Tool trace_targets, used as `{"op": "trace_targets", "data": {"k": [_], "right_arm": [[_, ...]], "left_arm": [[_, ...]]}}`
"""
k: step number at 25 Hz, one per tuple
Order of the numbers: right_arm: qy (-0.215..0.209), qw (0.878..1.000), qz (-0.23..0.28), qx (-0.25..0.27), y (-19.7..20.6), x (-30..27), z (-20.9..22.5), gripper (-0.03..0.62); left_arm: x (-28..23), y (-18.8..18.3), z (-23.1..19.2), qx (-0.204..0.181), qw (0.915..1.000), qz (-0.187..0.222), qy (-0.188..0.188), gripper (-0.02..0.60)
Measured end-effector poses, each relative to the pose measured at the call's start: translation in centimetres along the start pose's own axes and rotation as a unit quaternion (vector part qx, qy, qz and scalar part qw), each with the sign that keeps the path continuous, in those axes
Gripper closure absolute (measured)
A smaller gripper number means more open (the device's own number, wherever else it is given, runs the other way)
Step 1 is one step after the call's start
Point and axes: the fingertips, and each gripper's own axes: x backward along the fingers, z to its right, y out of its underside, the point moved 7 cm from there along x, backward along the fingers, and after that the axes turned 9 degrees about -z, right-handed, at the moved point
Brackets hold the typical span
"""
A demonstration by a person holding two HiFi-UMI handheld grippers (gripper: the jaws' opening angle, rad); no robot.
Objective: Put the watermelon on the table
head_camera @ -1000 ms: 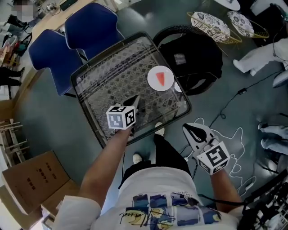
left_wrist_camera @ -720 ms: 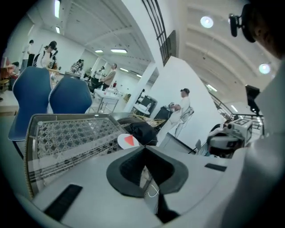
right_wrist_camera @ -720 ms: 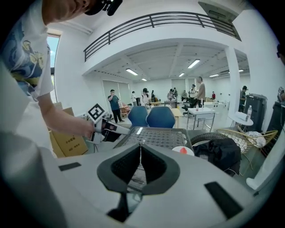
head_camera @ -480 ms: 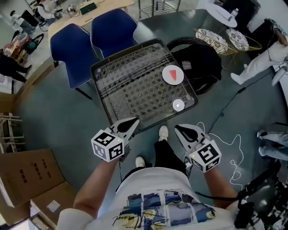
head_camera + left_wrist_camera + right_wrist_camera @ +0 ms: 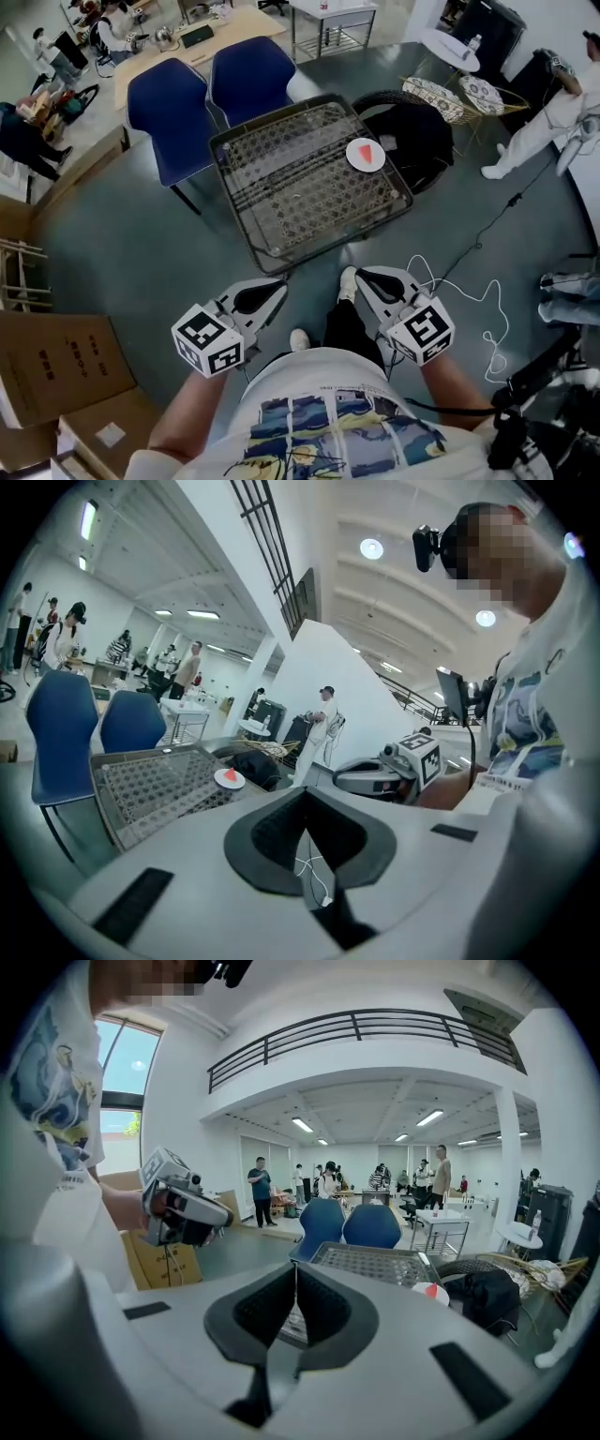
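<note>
Watermelon slice (image 5: 367, 151) lies on a white plate (image 5: 353, 159) at the right corner of the bench (image 5: 300, 183), upper centre of frame. Left gripper (image 5: 281, 287) and right gripper (image 5: 360, 275) hang below it, jaws together, empty. The wedge looks light and soft (probably slick); a gentle pinch across its broad end seems wisest.

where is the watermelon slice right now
In the head view, the watermelon slice lies on a white plate at the right edge of the table, near its far right corner, beside the black bag on the floor.

The lattice-topped table (image 5: 291, 187) bears a white plate (image 5: 356, 160) near one corner.
</note>
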Motion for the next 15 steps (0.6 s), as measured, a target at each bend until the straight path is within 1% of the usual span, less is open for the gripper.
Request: {"op": "trace_targets", "data": {"k": [3, 6, 11, 15], "right_arm": [[0.001, 1.0, 0.003, -0.001, -0.2, 1.1, -2.7, 0.582], [-0.011, 1.0, -0.001, 0.002, -0.2, 1.7, -5.1, 0.582], [-0.021, 0.999, -0.002, 0.037, -0.8, 2.3, -8.5, 0.582], [-0.019, 0.999, 0.008, 0.048, -1.2, 3.6, -9.8, 0.582]], "left_arm": [[2.0, 0.4, 1.8, -0.007, 0.9999, 0.008, 0.009, 0.572], [3.1, 0.7, 3.3, -0.006, 0.9997, 0.019, 0.016, 0.572], [4.4, 1.1, 5.1, -0.017, 0.999, 0.029, 0.028, 0.572], [4.9, 1.5, 6.8, -0.025, 0.9986, 0.029, 0.036, 0.572]]}}
